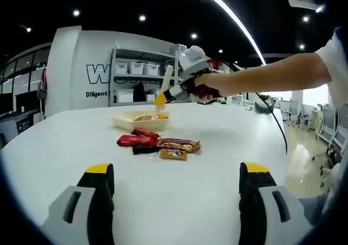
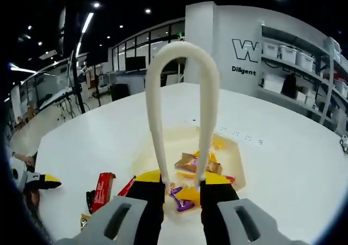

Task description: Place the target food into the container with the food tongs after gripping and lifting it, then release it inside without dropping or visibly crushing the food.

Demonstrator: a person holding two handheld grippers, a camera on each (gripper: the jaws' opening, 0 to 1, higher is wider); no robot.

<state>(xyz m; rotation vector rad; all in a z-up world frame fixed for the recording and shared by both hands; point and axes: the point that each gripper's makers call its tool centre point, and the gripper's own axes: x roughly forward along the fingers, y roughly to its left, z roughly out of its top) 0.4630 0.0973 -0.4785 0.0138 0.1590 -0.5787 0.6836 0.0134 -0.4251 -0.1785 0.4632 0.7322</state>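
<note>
My right gripper (image 2: 182, 181) is shut on white food tongs (image 2: 182, 51), whose looped bend rises away from the camera. It hangs over a pale yellow container (image 2: 235, 153) holding several wrapped snacks (image 2: 193, 163). A purple-wrapped snack (image 2: 182, 203) shows low between the tong arms; whether the tongs grip it I cannot tell. In the left gripper view a person's hand holds the right gripper (image 1: 187, 73) and tongs (image 1: 167, 77) above the container (image 1: 126, 121). My left gripper (image 1: 176, 169) is open, low over the table, well short of a pile of snack bars (image 1: 159, 143).
A red bar (image 2: 102, 189) and other wrappers lie on the white table (image 2: 283, 169) left of the container. The left gripper (image 2: 35, 181) sits at the table's left edge. Shelves with white bins (image 1: 136, 68) stand behind. A black cable (image 1: 278, 128) trails off the table's right side.
</note>
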